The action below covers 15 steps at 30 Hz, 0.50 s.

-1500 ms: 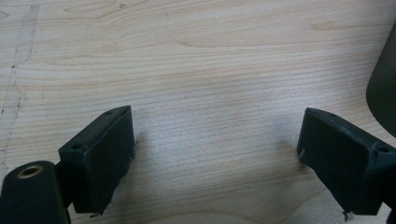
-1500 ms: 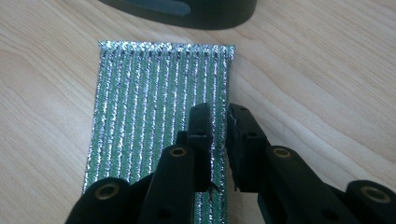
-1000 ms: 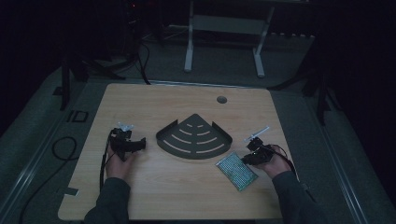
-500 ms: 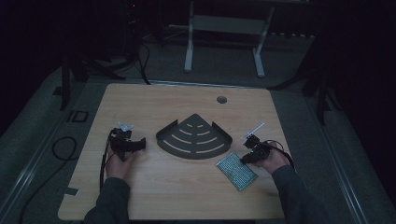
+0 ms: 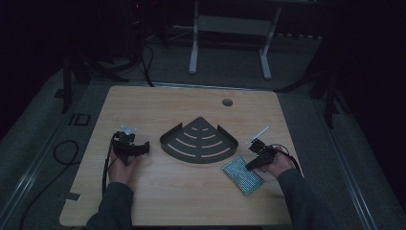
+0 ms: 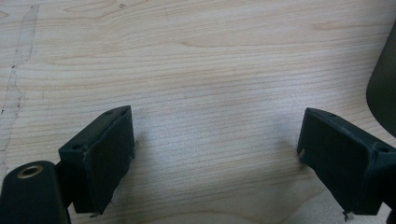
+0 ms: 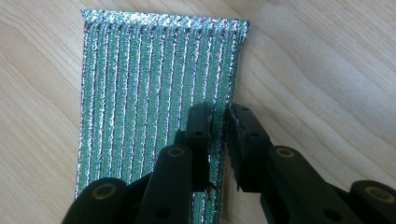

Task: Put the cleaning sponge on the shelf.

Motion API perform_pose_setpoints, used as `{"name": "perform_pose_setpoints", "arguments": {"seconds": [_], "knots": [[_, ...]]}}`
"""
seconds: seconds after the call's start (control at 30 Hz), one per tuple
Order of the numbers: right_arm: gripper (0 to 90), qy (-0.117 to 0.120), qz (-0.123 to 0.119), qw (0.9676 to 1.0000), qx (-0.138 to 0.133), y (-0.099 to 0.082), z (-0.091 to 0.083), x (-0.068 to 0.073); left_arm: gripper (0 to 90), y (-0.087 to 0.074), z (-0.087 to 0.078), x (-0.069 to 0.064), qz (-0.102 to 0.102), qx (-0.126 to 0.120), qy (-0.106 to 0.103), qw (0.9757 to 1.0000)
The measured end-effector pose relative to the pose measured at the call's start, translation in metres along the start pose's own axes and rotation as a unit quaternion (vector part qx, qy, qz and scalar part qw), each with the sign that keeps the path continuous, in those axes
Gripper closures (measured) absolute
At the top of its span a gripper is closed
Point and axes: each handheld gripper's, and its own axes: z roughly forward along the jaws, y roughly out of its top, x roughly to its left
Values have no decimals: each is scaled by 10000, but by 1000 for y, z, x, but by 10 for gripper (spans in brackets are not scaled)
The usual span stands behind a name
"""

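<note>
A green and silver ribbed scouring pad (image 5: 239, 176) lies flat on the wooden table at the right front. My right gripper (image 5: 250, 166) reaches onto its near corner. In the right gripper view, the jaws of the right gripper (image 7: 219, 112) have just been closing and pinch the right edge of the pad (image 7: 140, 84). A dark quarter-round slotted shelf (image 5: 198, 141) sits mid-table. Left of the shelf, my left gripper (image 5: 142, 149) rests low over the table. In the left gripper view, the left gripper (image 6: 215, 135) is open over bare wood, with the shelf's edge (image 6: 385, 88) at the right.
A round cable hole (image 5: 227, 102) is in the table's far side. A bit of dark tape (image 5: 72, 195) sticks to the front left corner. A cable (image 5: 62, 153) loops on the floor at the left, and a white stand (image 5: 230, 28) stands behind the table.
The right hand has shifted slightly at the pad's corner. The left hand and the shelf have not moved.
</note>
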Motion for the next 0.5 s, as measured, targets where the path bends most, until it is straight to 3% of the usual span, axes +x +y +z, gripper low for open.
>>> {"name": "perform_pose_setpoints", "arguments": {"seconds": [0.3,0.5], "knots": [[820,223,132,9996,94,2,1,-6,115,0,0,0,-1,-1,0,10000],[889,87,-7,9999,91,3,0,-2,115,0,0,0,-1,0,0,10000]]}}
